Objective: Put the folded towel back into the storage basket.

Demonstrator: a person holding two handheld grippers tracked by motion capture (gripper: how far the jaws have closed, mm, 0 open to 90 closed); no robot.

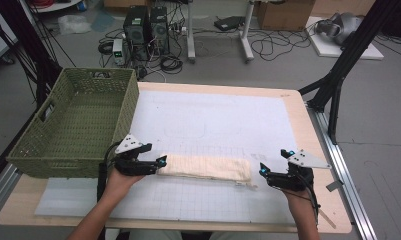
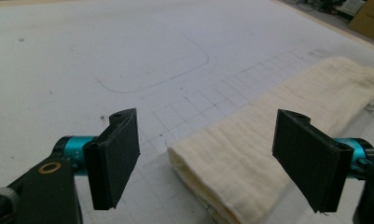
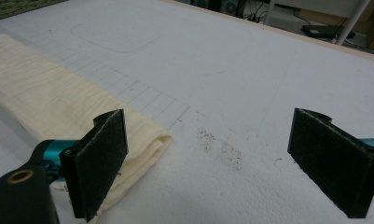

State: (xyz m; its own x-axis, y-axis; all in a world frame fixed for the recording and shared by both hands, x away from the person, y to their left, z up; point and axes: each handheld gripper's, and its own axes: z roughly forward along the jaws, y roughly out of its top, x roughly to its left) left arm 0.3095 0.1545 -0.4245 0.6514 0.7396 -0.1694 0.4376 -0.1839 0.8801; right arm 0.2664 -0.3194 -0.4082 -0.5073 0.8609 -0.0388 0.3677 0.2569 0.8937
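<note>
The work surface is a light wooden table covered by a white gridded mat. Well beyond the left gripper, on the table's far left corner, stands a green woven basket. The floor is grey. Far ahead of both grippers, past the table's far edge, two black computer towers stand on the floor amid loose cables. Beside them rise the white legs of another table. A cardboard box sits farther back. Beyond the right gripper, a black frame strut slants to the floor, and a metal rail runs along the table's edge. Lighting is even.
</note>
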